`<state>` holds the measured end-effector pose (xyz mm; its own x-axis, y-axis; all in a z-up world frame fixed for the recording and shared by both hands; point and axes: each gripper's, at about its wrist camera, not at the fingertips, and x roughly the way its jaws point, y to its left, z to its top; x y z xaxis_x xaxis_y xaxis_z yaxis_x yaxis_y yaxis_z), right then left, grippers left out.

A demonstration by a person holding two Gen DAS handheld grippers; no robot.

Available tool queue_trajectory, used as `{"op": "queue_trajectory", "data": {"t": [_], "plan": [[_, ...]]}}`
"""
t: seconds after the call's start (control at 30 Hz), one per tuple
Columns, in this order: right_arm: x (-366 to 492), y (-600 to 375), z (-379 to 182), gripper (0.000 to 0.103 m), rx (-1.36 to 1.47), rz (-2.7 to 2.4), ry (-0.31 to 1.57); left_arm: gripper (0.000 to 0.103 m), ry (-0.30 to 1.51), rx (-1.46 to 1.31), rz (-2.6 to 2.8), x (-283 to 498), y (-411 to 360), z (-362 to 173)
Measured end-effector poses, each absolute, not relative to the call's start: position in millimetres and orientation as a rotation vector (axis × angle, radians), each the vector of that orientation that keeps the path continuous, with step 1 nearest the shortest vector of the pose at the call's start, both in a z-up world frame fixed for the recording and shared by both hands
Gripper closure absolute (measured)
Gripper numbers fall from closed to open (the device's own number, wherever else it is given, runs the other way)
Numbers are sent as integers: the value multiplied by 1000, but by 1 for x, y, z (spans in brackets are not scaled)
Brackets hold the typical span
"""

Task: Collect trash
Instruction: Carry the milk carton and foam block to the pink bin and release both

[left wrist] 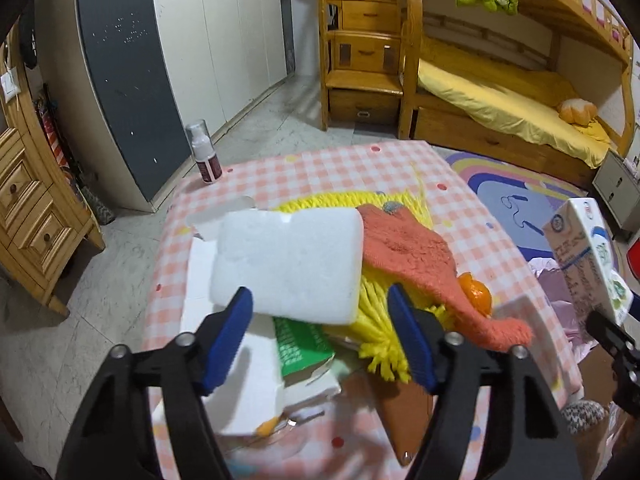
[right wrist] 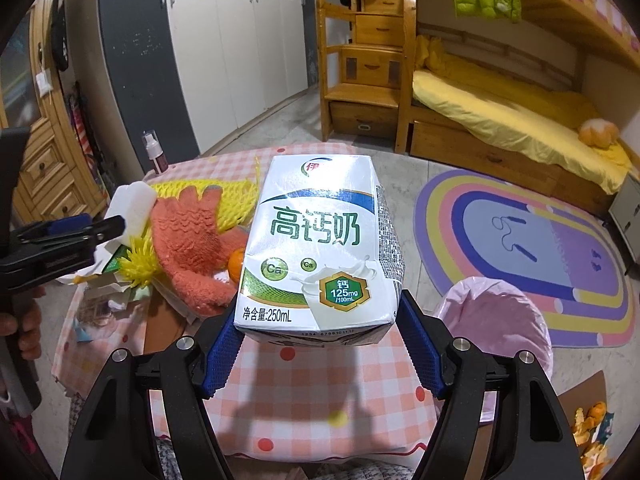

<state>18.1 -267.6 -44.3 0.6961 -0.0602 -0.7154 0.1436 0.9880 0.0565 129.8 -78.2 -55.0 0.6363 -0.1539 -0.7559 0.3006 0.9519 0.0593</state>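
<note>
My right gripper (right wrist: 320,340) is shut on a white 250 mL milk carton (right wrist: 320,248), held upright above the pink checked table (right wrist: 304,396). The carton also shows at the right of the left wrist view (left wrist: 580,256). My left gripper (left wrist: 320,324) is open over a pile of trash on the table; its left finger touches a white foam block (left wrist: 288,264). The pile has yellow foam netting (left wrist: 380,320), an orange glove (left wrist: 416,256), an orange fruit (left wrist: 474,288), a green-and-white box (left wrist: 300,344) and torn white cardboard (left wrist: 236,364). A bin lined with a pink bag (right wrist: 496,320) stands right of the table.
A pump bottle (left wrist: 206,152) stands at the table's far left corner. A brown flat piece (left wrist: 404,412) lies near the front edge. Orange peels (right wrist: 592,432) lie on a surface at lower right. A rainbow rug (right wrist: 532,256), bunk bed (right wrist: 500,120) and wardrobe (right wrist: 224,52) lie beyond.
</note>
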Motion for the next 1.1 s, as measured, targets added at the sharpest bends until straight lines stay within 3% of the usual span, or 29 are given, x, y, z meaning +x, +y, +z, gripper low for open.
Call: {"op": "queue_trajectory", "data": {"t": [0.13, 0.2, 0.27, 0.33, 0.77, 1.1], "plan": [[20, -269, -46, 30, 117, -110, 802, 62, 868, 219, -243, 139, -84, -70], [19, -270, -46, 30, 121, -108, 799, 65, 876, 230, -241, 138, -80, -73], [17, -271, -43, 30, 123, -105, 794, 78, 866, 236, -248, 136, -77, -71], [15, -271, -41, 30, 127, -102, 788, 82, 853, 243, -250, 134, -76, -66], [-27, -281, -3, 30, 148, -79, 684, 84, 590, 194, -476, 51, -92, 41], [-81, -350, -17, 30, 190, -294, 710, 84, 619, 252, -784, 8, -211, 15]]}}
